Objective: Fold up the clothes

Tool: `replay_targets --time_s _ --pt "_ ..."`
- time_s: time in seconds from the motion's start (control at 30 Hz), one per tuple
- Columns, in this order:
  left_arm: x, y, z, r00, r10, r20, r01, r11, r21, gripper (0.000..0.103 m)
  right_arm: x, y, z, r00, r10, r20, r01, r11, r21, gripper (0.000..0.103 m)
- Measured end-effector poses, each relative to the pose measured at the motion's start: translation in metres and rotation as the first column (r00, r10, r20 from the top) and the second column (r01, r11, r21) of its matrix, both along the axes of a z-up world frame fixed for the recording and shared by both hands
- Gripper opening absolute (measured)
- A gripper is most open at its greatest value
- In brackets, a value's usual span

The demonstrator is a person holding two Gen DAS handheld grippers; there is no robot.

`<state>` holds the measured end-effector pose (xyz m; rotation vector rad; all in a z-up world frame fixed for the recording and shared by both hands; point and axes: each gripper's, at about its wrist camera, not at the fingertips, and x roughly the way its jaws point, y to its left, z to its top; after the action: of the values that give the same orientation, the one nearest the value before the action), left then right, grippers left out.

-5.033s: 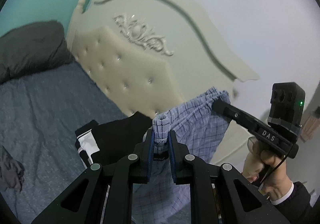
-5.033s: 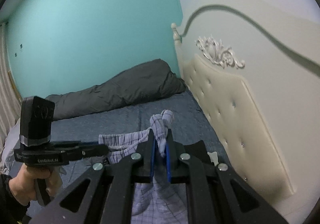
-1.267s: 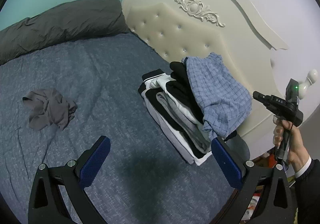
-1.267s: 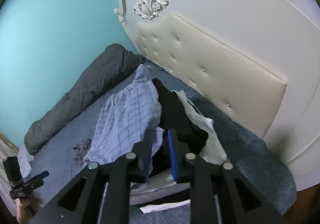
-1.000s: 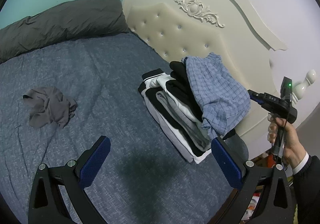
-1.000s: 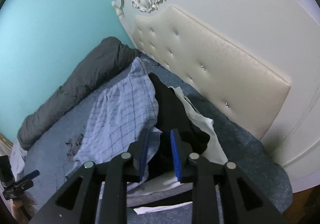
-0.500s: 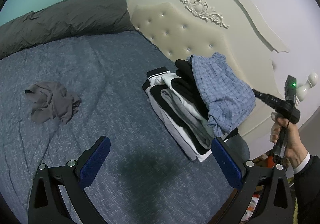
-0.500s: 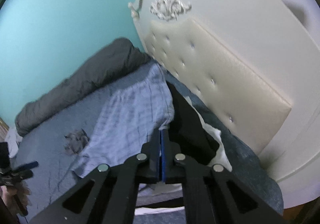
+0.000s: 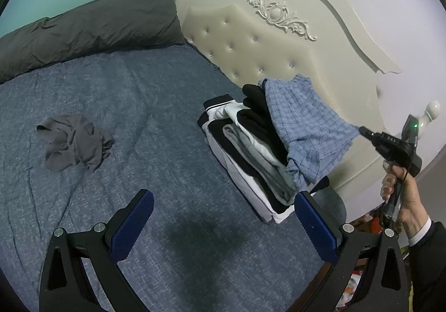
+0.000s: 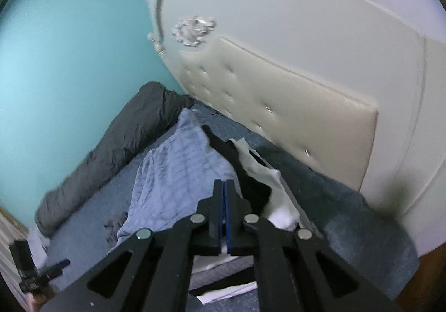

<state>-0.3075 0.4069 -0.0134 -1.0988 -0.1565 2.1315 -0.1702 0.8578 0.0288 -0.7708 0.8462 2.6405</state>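
A blue plaid garment (image 9: 303,128) lies draped over the top of a stack of folded clothes (image 9: 251,156) at the bed's right side, beside the headboard. My right gripper (image 9: 362,131) is shut on the garment's right edge, which is drawn taut toward the tip. In the right wrist view the pads are pressed together at my right gripper (image 10: 224,183), with the plaid garment (image 10: 178,172) spreading away from them. My left gripper (image 9: 223,217) hangs wide open over bare bedding in front of the stack, holding nothing. A crumpled grey garment (image 9: 75,142) lies to the left.
The bed (image 9: 139,83) has a blue-grey cover. A dark rolled duvet (image 9: 89,27) lies along the teal wall. The cream tufted headboard (image 9: 251,47) stands close behind the stack. A person's hand (image 9: 401,186) holds the right gripper past the bed's corner.
Five seconds ago both grippers held the plaid garment in the air. In the last second the right gripper went from slightly open to shut on its edge; the left stayed open.
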Motion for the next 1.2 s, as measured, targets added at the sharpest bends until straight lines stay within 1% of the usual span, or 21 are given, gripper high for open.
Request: replay_targets --time_s 0.07,0.1,0.13,0.17,0.2,0.23,0.3,0.4,0.5,0.6,0.67,0.7,0.8,0.83,1.0,1.1,1.13,1.2 --pt "0.001 -0.001 -0.001 1.0 -0.003 0.002 0.003 1.0 -0.001 0.103 0.008 0.009 -0.008 0.999 -0.041 -0.018 0.04 0.998 -0.049 0.003" --pt "0.002 -0.001 -0.001 1.0 -0.004 0.002 0.004 1.0 -0.003 0.103 0.015 0.012 -0.011 0.997 -0.064 -0.041 0.06 0.995 -0.081 0.006" --pt "0.002 -0.002 -0.001 1.0 -0.005 0.001 0.005 1.0 -0.004 0.103 0.022 0.015 -0.015 0.994 -0.087 -0.063 0.079 0.99 -0.113 0.013" --pt "0.002 -0.003 0.0 1.0 -0.004 0.0 0.004 1.0 -0.004 0.103 0.028 0.013 -0.018 0.993 -0.088 -0.08 0.077 0.988 -0.134 0.018" --pt "0.002 -0.004 0.0 1.0 -0.002 0.0 0.002 1.0 -0.003 0.103 0.031 0.009 -0.022 0.993 -0.068 -0.095 0.054 0.988 -0.147 0.026" --pt "0.002 -0.005 -0.001 1.0 0.0 0.002 0.0 1.0 -0.002 0.103 0.03 0.003 -0.026 0.995 -0.032 -0.099 0.016 0.988 -0.154 0.027" --pt "0.001 -0.007 -0.002 1.0 0.005 0.008 -0.005 1.0 0.001 0.103 0.029 -0.006 -0.035 0.995 0.01 -0.094 -0.027 0.985 -0.173 0.028" --pt "0.002 -0.009 -0.003 1.0 0.009 0.011 -0.009 1.0 0.002 0.103 0.025 -0.017 -0.046 0.996 0.043 -0.084 -0.059 0.979 -0.195 0.028" --pt "0.004 -0.011 -0.002 1.0 0.009 0.01 -0.009 1.0 -0.001 0.103 0.023 -0.025 -0.047 0.99 0.063 -0.126 -0.088 0.975 -0.202 0.028" --pt "0.006 -0.013 -0.002 1.0 0.009 0.009 -0.009 1.0 -0.003 0.103 0.019 -0.026 -0.044 0.987 0.077 -0.143 -0.105 0.973 -0.206 0.028" --pt "0.006 -0.013 -0.002 1.0 0.011 0.01 -0.011 1.0 -0.003 0.103 0.016 -0.026 -0.043 0.987 0.085 -0.139 -0.113 0.972 -0.207 0.019" --pt "0.005 -0.014 -0.003 1.0 0.012 0.011 -0.012 1.0 -0.003 0.103 0.014 -0.025 -0.044 0.987 0.088 -0.135 -0.115 0.971 -0.211 0.009" --pt "0.005 -0.015 -0.004 1.0 0.013 0.014 -0.013 1.0 0.0 0.103 0.013 -0.022 -0.046 0.988 0.08 -0.135 -0.109 0.969 -0.223 0.002" --pt "0.005 -0.016 -0.004 1.0 0.012 0.014 -0.012 1.0 0.0 0.103 0.016 -0.02 -0.044 0.987 0.073 -0.146 -0.104 0.97 -0.218 0.001" --pt "0.005 -0.018 -0.003 1.0 0.015 0.012 -0.015 1.0 0.0 0.103 0.027 -0.014 -0.033 0.981 0.034 -0.193 -0.074 0.976 -0.206 0.0" --pt "0.004 -0.02 -0.004 1.0 0.019 0.014 -0.019 1.0 0.005 0.103 0.022 -0.013 -0.039 0.983 0.065 -0.17 -0.106 0.964 -0.244 0.001" --pt "0.004 -0.02 -0.004 1.0 0.02 0.016 -0.02 1.0 0.007 0.103 0.019 -0.014 -0.043 0.985 0.076 -0.155 -0.115 0.958 -0.261 0.004" --pt "0.005 -0.02 -0.005 1.0 0.019 0.018 -0.02 1.0 0.009 0.103 0.017 -0.018 -0.048 0.988 0.074 -0.137 -0.109 0.957 -0.269 0.005"
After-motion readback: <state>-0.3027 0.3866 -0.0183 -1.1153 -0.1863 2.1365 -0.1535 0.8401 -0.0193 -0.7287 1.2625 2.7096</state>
